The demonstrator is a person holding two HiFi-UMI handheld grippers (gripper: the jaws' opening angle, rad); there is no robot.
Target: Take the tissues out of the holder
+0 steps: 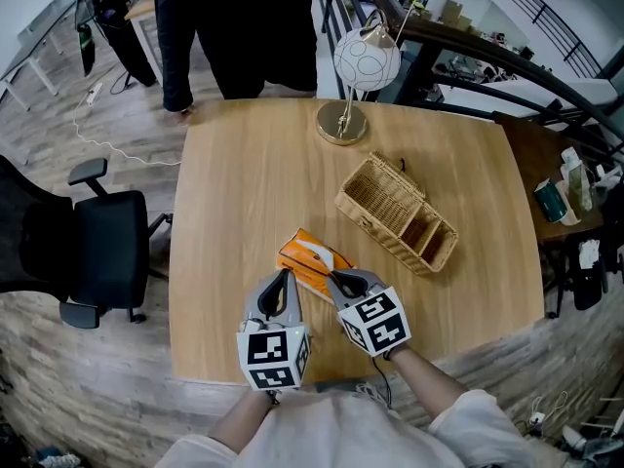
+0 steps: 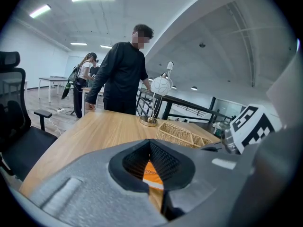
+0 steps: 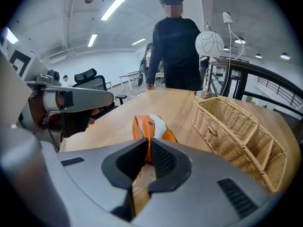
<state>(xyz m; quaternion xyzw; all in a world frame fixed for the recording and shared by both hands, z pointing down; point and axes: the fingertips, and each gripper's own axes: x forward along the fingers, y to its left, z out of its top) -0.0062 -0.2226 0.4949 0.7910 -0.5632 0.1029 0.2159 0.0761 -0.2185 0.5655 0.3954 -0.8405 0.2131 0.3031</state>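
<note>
An orange tissue pack (image 1: 310, 253) with a white patch lies on the wooden table (image 1: 244, 183), left of the empty wicker holder (image 1: 395, 213). My right gripper (image 1: 338, 279) is shut on the pack's near end; in the right gripper view the pack (image 3: 152, 126) runs away from the right gripper (image 3: 147, 161), with the holder (image 3: 236, 126) to the right. My left gripper (image 1: 286, 275) sits at the pack's near left edge, its jaws together. In the left gripper view a strip of the pack (image 2: 152, 171) shows in the slit of the left gripper (image 2: 154, 186); I cannot tell whether they touch.
A gold-footed lamp with a white globe (image 1: 356, 76) stands at the table's far edge. A person in dark clothes (image 1: 244, 27) stands behind it. A black office chair (image 1: 97, 252) is off the left side. A darker side table (image 1: 565, 193) with bottles is on the right.
</note>
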